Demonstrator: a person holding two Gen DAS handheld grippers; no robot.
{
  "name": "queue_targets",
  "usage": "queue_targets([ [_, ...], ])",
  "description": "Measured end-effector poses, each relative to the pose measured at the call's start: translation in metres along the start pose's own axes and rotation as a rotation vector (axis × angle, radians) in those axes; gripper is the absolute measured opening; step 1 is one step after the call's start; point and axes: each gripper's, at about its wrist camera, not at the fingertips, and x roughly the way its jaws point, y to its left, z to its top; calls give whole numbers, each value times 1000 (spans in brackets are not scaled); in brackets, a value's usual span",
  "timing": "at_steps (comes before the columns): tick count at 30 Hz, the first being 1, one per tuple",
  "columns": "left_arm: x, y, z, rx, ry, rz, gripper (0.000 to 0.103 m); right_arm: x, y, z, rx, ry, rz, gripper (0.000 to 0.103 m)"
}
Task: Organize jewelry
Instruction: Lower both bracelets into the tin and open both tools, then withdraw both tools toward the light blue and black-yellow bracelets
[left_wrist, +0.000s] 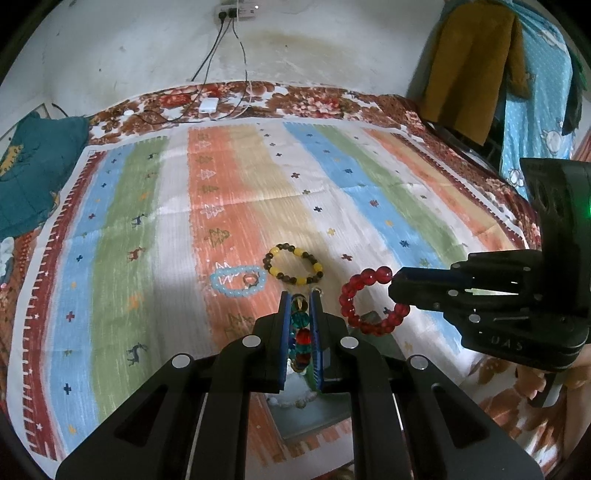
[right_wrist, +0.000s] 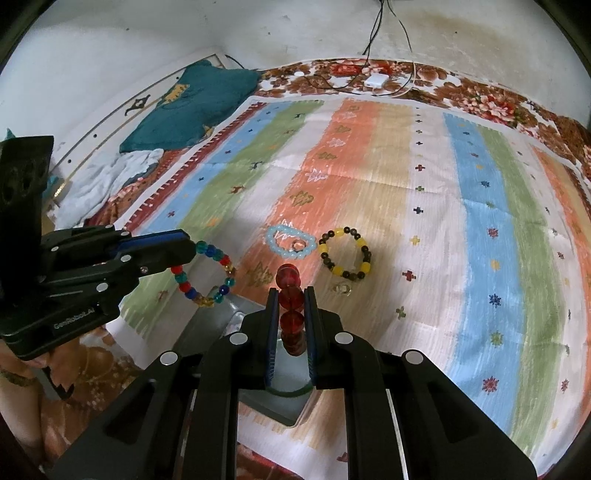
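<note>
A: Item one, left gripper; jaws pinching the multicoloured bead bracelet, held off the striped cloth; in the right wrist view the loop hangs free from the fingertips above a grey tray.

B: Item two, right gripper; jaws pinching the red bead bracelet, also lifted; in its own camera the red beads stand stacked between the blue pads.

A: Item three, yellow-and-dark bead bracelet; lying flat on the cloth, beyond both grippers.

B: Item four, pale blue bead bracelet; flat on the orange stripe, just beside item three; a small ring lies inside its loop.

A: Item five, small clear piece; on the cloth near the yellow-and-dark bracelet; kind cannot be told.

B: Tray contents; a pale beaded strand shows below the left gripper; a thin green band shows below the right one.
</note>
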Motion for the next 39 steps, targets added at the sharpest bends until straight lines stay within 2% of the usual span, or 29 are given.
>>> queue_targets([
  [14, -3, -5, -12, -15, 14, -9, 10, -4, 5, -11, -12, 9, 14, 14],
  [19, 1, -4, -14, -24, 34, -8, 11, 2, 6, -13, -14, 37, 18, 14],
  [20, 2, -3, -14, -26, 38, -4, 13, 2, 6, -13, -12, 35, 8, 14],
  [21, 2, -1, -14, -33, 39, 1, 20, 2, 5, -12, -13, 31, -1, 16],
  [22, 2, 0, -14, -41, 39, 7, 27, 1, 4, -12, -8, 25, -6, 21],
  [23, 2, 4, -13, -53, 35, 18, 30, -1, 1, -11, 3, 18, -9, 28],
  [24, 2, 6, -13, -62, 34, 24, 33, -2, 0, -12, 7, 13, -13, 39],
  [30, 5, 15, -12, -88, 40, 48, 57, 4, -5, -12, 3, 28, -46, 46],
  [34, 9, 18, -11, -93, 46, 68, 71, 6, -9, -10, 10, 35, -63, 60],
  [39, 14, 25, -10, -102, 61, 96, 80, 10, -13, -9, 18, 46, -85, 67],
])
